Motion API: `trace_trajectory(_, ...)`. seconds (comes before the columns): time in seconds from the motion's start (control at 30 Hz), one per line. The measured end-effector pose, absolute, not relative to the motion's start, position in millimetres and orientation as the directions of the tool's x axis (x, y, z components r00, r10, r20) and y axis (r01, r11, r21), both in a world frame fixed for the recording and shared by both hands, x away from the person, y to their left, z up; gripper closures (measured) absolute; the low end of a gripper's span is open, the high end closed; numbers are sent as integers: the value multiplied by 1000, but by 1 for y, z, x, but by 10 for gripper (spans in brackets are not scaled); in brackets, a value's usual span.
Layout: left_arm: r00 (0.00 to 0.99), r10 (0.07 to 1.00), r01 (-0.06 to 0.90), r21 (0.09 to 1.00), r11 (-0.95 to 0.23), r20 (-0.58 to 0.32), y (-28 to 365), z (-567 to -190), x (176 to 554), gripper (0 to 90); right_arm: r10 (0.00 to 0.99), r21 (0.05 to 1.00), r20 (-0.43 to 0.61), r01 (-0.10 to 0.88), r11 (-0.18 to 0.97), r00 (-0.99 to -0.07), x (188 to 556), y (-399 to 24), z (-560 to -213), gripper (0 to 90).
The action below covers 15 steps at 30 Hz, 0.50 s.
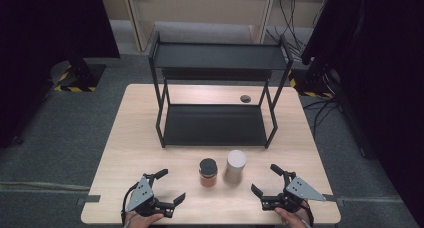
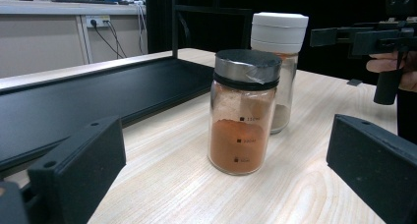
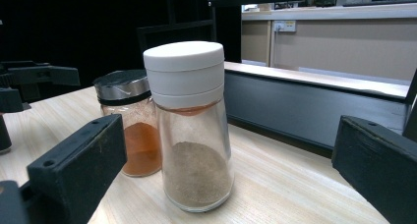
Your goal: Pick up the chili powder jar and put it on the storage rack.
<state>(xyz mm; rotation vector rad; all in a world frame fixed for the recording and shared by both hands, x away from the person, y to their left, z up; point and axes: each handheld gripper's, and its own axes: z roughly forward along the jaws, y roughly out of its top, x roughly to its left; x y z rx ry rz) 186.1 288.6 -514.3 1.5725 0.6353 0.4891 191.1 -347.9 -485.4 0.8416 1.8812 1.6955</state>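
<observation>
Left gripper (image 1: 170,187) at the near left of the worktop (image 1: 130,138), jaws spread wide, nothing between them; pointed at the jar of orange powder (image 2: 243,113) just ahead, not touching it. Dark-lidded jar upright near the worktop's front middle, roughly half full; beside it to the right, close or perhaps touching, a white-capped jar of grey powder (image 3: 192,126), also upright, filled low. Both probably glass: stiff, smooth, likely slippery, breakable if tipped or dropped; light to moderate in weight. Best taken at the straight mid-body below the lid, jaws level and square, squeezed gently; white-capped one tapers upward, so a lower hold looks safer. Behind them a black two-tier shelf rack (image 1: 215,125), both tiers bare. Right gripper (image 1: 266,180) at the near right, jaws likewise fully apart and empty, facing the white-capped jar.
</observation>
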Motion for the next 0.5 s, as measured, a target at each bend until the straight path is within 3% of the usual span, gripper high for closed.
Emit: trace_trajectory(0.5, 747, 663, 108, 993, -40, -54, 290, -515, 184, 10, 712, 990, 62, 131, 43, -699, 190, -347, -486, 4)
